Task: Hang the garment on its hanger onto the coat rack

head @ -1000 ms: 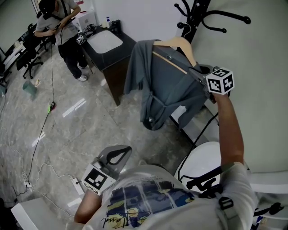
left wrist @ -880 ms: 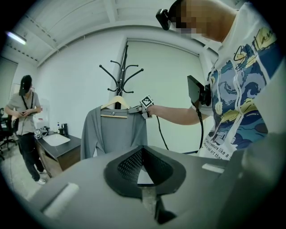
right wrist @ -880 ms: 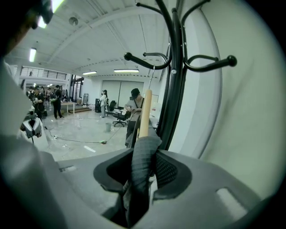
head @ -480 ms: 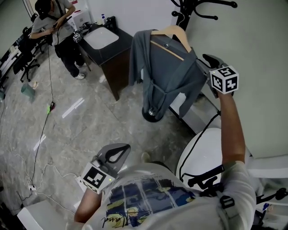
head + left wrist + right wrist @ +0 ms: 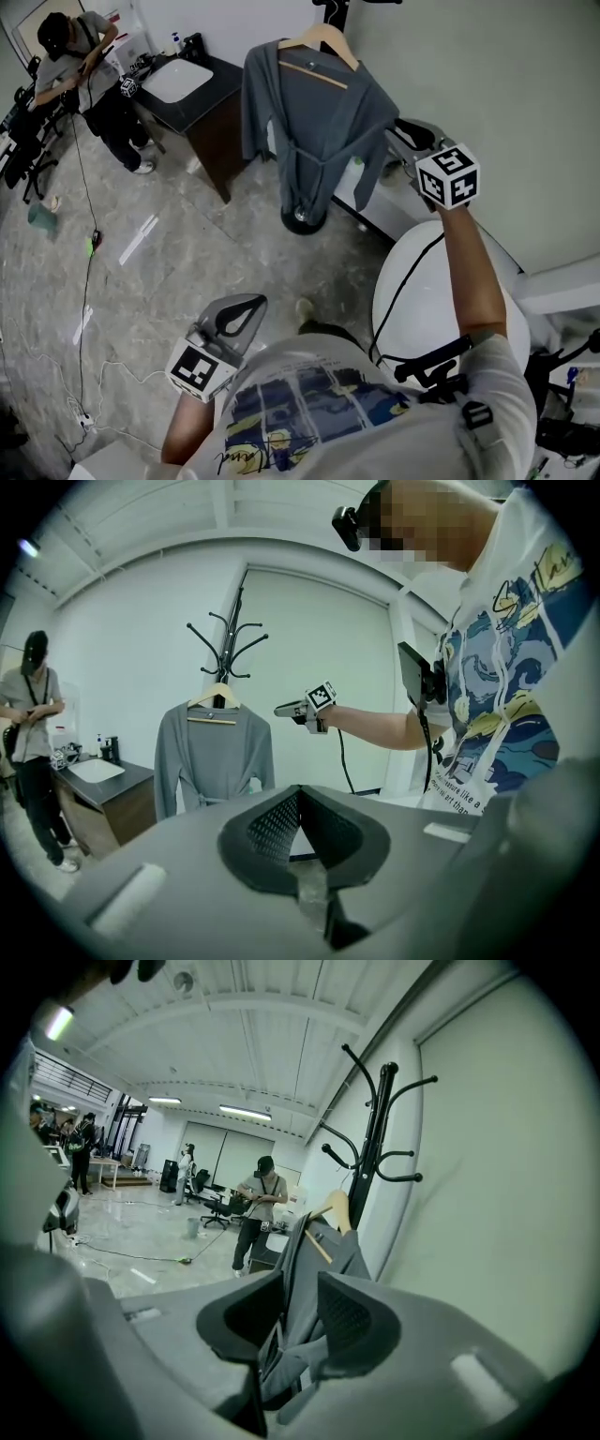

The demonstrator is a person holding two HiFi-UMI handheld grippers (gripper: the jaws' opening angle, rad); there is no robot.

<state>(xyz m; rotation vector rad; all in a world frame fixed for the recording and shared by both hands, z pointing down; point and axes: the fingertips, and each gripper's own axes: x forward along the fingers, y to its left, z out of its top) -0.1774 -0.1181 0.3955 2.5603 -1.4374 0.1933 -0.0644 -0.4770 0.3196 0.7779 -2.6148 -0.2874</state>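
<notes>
I rate the garment [image 5: 314, 112] light and limp, its hanger [image 5: 319, 42] stiff, the proper hold; right gripper [image 5: 300, 1288] jaws closing on nothing, left gripper [image 5: 298, 794] jaws together, empty.

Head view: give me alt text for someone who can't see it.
A grey garment on a wooden hanger hangs from a black coat rack. The right hand-held gripper sits beside it, jaws closing on nothing; the left hand-held gripper is shut, held low.
</notes>
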